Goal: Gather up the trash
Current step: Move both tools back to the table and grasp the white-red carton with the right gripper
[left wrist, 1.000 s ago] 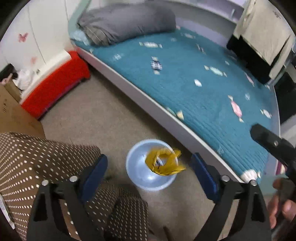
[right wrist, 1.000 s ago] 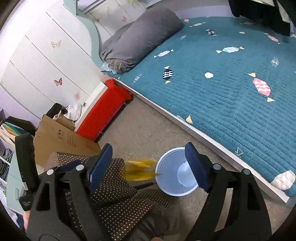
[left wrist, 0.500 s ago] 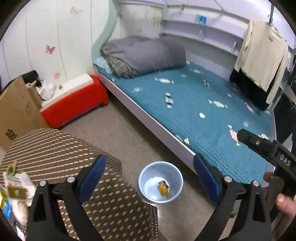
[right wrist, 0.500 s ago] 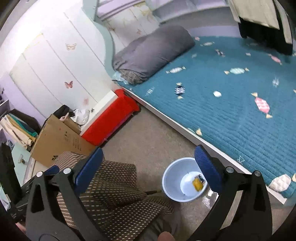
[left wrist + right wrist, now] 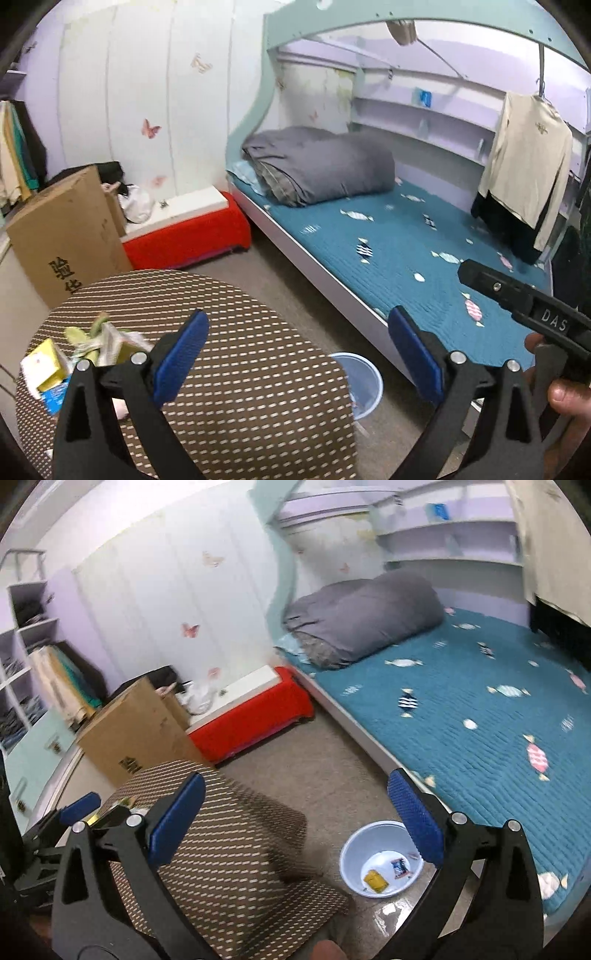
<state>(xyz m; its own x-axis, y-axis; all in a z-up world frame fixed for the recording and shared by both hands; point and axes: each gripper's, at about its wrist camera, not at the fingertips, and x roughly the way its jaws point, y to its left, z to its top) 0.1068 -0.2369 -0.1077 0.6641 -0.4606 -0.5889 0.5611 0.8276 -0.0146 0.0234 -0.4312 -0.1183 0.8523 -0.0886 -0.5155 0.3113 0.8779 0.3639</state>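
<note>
Both grippers empty, jaws standing wide, nothing between pads. Left gripper [image 5: 295,354] pointing over round dotted stool [image 5: 236,369]; remaining trash pile [image 5: 85,354] sitting at stool's left edge, likely next pick. Right gripper [image 5: 295,819] angling down over basin [image 5: 380,860] on floor by bed edge, wrappers [image 5: 388,873] lying inside.

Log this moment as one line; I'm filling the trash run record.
left claw: open, empty | right claw: open, empty | bin: yellow wrapper, blue packet inside | table: trash pile waiting
</note>
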